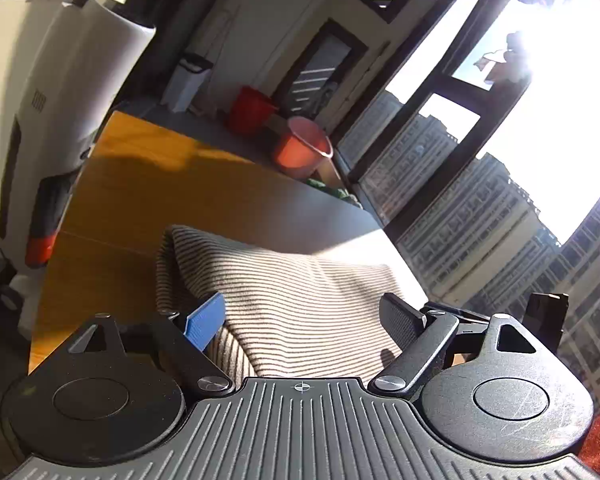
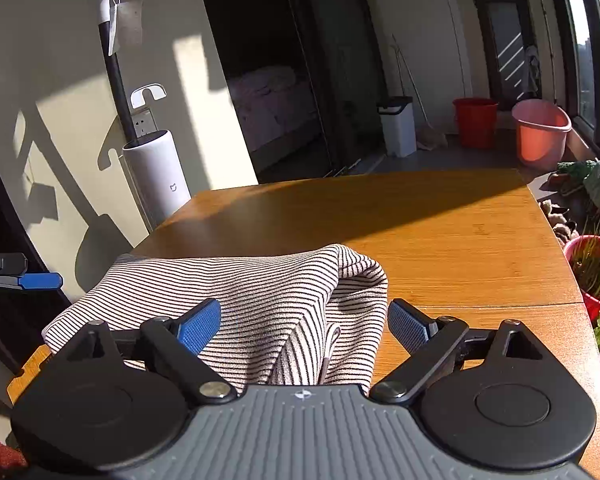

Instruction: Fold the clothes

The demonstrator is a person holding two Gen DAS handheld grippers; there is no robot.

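Note:
A folded cream garment with thin dark stripes point(image 1: 292, 296) lies on the wooden table point(image 1: 140, 168), near its front edge. My left gripper point(image 1: 304, 316) hovers just above it with its jaws wide apart, and no cloth is pinched between the blue pad and the black pad. In the right wrist view the same striped garment point(image 2: 260, 288) lies bunched, with a fold raised at its right end. My right gripper point(image 2: 304, 324) stands open over it, both blue pads clear of the fabric. The other gripper's blue tip point(image 2: 36, 280) shows at the far left of that view.
The wooden table point(image 2: 420, 232) stretches bare beyond the garment. A white cylinder appliance point(image 2: 160, 172) stands at its far left corner. A red bucket point(image 2: 474, 122), a pink bucket point(image 2: 540, 132) and a white bin point(image 2: 398, 126) sit on the floor behind. Potted plants point(image 2: 596, 276) line the right edge below the window.

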